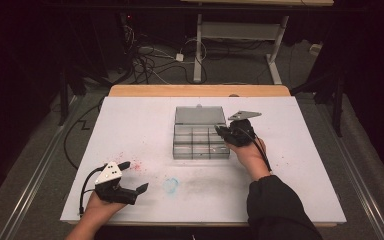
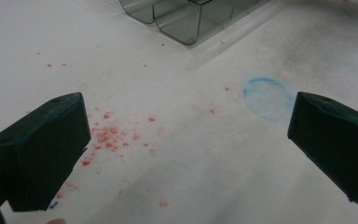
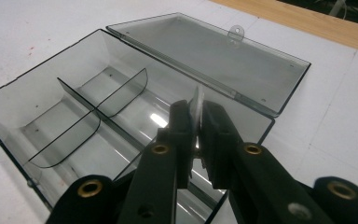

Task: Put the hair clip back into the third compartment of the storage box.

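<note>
A clear divider [image 3: 196, 109], thin, light, probably slippery and brittle, is pinched edge-on by the right gripper [image 3: 196, 122] over the open box [image 1: 200, 134] mid-worktop [image 1: 130, 125]; a flat-faced hold seems best. The left gripper [image 2: 186, 140] is held wide open, empty, near red specks [image 2: 109, 135].

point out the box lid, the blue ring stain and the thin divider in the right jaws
box lid [image 3: 223, 60], right gripper view, middle of the open panel
blue ring stain [image 2: 266, 98], left gripper view, its centre
thin divider [image 3: 196, 109], right gripper view, its upper edge
</note>
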Motion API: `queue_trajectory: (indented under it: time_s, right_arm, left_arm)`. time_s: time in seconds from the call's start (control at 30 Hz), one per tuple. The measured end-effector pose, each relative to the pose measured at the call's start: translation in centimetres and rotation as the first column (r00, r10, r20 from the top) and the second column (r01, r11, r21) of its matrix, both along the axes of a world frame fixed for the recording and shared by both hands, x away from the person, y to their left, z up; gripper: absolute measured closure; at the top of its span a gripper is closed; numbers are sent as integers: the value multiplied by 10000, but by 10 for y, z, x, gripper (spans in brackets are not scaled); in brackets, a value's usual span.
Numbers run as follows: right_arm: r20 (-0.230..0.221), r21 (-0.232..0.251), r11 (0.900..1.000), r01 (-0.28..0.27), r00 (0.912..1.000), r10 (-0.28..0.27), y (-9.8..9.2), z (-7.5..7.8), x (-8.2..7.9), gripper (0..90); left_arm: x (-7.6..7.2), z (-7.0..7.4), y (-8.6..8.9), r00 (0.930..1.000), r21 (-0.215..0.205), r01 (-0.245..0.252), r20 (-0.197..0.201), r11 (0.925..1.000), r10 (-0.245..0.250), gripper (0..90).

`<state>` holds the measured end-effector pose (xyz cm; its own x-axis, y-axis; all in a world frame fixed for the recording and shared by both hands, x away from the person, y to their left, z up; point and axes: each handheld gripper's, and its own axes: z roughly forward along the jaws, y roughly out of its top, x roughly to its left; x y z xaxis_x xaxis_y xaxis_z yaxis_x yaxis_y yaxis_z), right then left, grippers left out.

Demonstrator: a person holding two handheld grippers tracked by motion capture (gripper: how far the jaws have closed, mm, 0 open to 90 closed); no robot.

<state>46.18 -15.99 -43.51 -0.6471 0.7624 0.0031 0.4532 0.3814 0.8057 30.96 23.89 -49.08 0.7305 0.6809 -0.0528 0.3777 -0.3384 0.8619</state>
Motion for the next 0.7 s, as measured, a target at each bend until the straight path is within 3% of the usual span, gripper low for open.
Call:
queue_trajectory:
  time_s: [0.37, 0.7]
  right_arm:
    - [-170, -253, 9997, 64, 9998, -68, 9, -3, 10, 840]
    - [-620, -568, 9984, 34, 9980, -69, 12, -14, 18, 840]
  left_arm:
    - [0, 0, 0, 10000, -11, 10, -1, 10000, -10, 0]
    - [0, 0, 0, 10000, -21, 15, 4, 10000, -15, 0]
